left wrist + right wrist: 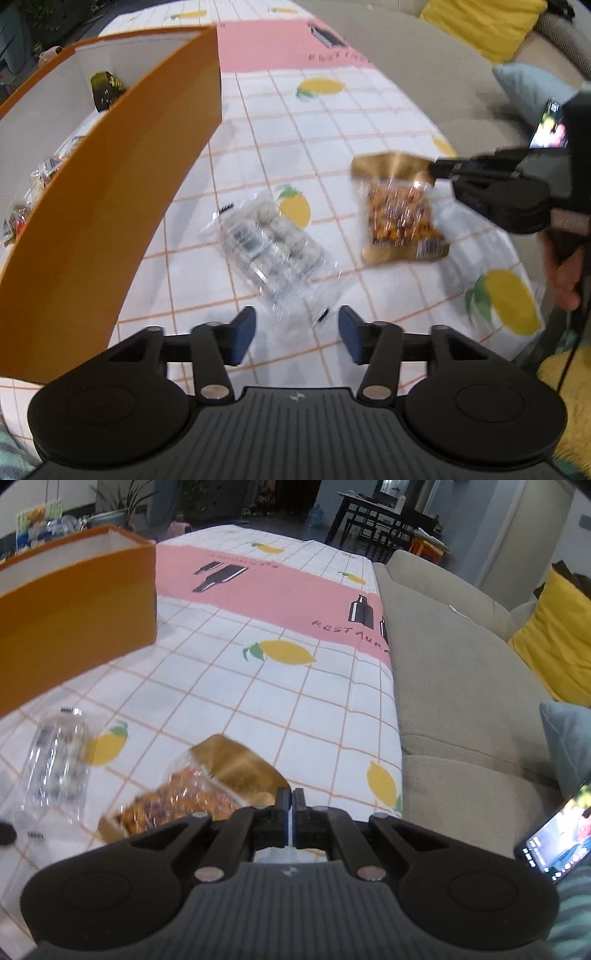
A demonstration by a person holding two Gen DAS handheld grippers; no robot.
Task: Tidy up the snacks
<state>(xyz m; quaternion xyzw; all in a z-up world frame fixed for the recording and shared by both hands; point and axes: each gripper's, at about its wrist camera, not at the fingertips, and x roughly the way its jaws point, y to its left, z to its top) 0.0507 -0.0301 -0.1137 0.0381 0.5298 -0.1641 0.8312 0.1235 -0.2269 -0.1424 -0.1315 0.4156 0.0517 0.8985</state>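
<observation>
Right claw pinching gold snack bag; left claw spread above clear packet.

The right claw grips the gold snack bag by its top corner, centre-right of frame. The left claw hangs spread over the clear packet on the bench. Risk: the corner grip may slip, dropping the bag short of the orange box at upper left.
</observation>
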